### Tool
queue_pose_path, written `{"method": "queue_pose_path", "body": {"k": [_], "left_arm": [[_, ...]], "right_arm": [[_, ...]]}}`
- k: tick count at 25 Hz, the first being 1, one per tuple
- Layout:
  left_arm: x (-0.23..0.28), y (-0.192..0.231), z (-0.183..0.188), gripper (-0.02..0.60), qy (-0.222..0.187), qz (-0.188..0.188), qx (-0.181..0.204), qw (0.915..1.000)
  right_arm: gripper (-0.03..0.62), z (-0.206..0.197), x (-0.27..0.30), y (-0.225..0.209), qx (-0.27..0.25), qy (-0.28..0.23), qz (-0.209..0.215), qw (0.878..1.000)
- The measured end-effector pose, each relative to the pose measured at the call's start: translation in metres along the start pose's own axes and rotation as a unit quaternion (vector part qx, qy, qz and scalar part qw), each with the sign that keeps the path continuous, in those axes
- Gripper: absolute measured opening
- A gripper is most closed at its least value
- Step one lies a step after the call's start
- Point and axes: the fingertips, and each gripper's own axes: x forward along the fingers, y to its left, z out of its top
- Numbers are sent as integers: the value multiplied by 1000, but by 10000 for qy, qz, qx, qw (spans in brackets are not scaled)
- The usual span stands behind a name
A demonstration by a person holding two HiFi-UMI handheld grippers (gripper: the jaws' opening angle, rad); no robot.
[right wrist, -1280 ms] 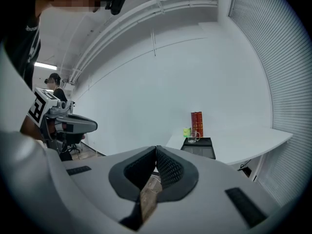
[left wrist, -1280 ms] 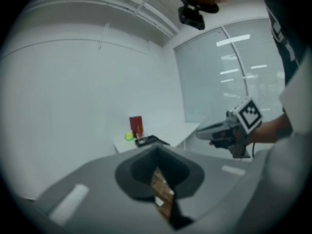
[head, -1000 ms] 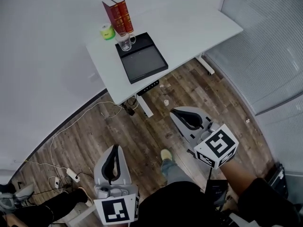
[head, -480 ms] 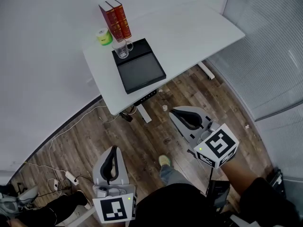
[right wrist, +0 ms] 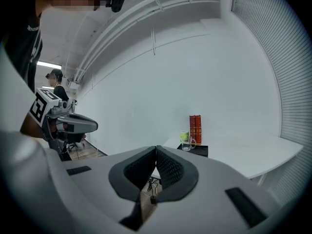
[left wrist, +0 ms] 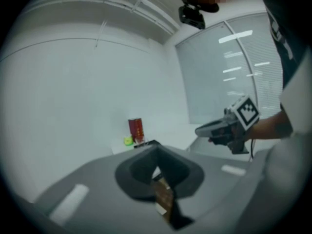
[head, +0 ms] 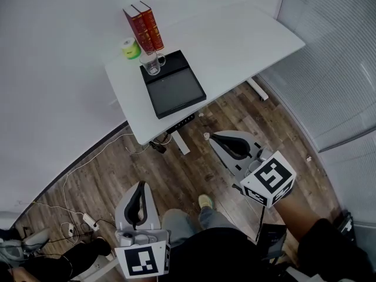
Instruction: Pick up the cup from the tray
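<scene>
- Head view shows the cup (head: pixel 154 63) upright at the far corner of the tray (head: pixel 176 93). Its handle points to the picture's right.
- The tray lies on the table (head: pixel 235 46), with books (head: pixel 144 25) and a green roll (head: pixel 130 47) just behind the cup.
- Both tools hang over the wood floor (head: pixel 194 157), well apart from the table.
- Jaws of the left tool (head: pixel 141 185) are pressed together, with nothing between them.
- Jaws of the right tool (head: pixel 214 138) are likewise pressed together and empty. It points roughly toward the table.
- The step in hand, as I judge it, is the approach; no reach for the cup has begun.
- The next move calls for closing in on the table and spreading one tool's jaws. They should then come round the cup's wall or handle from the open near side, since the books crowd the far side.
- The cup looks like clear, smooth glass, so the pinch probably wants to be square and firm before it is lifted over the tray's rim.
</scene>
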Motion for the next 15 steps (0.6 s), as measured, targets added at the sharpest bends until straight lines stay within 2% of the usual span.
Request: {"method": "queue_pose_path", "body": {"k": [4, 15], "left_arm": [[-5, 1, 6, 0, -91, 37, -75, 9999], [-6, -1, 25, 0, -356, 5, 27, 9994]], "right_arm": [[15, 10, -3, -1, -82, -96, -15, 9999], [15, 27, -12, -7, -225, -251, -198, 9992]]}}
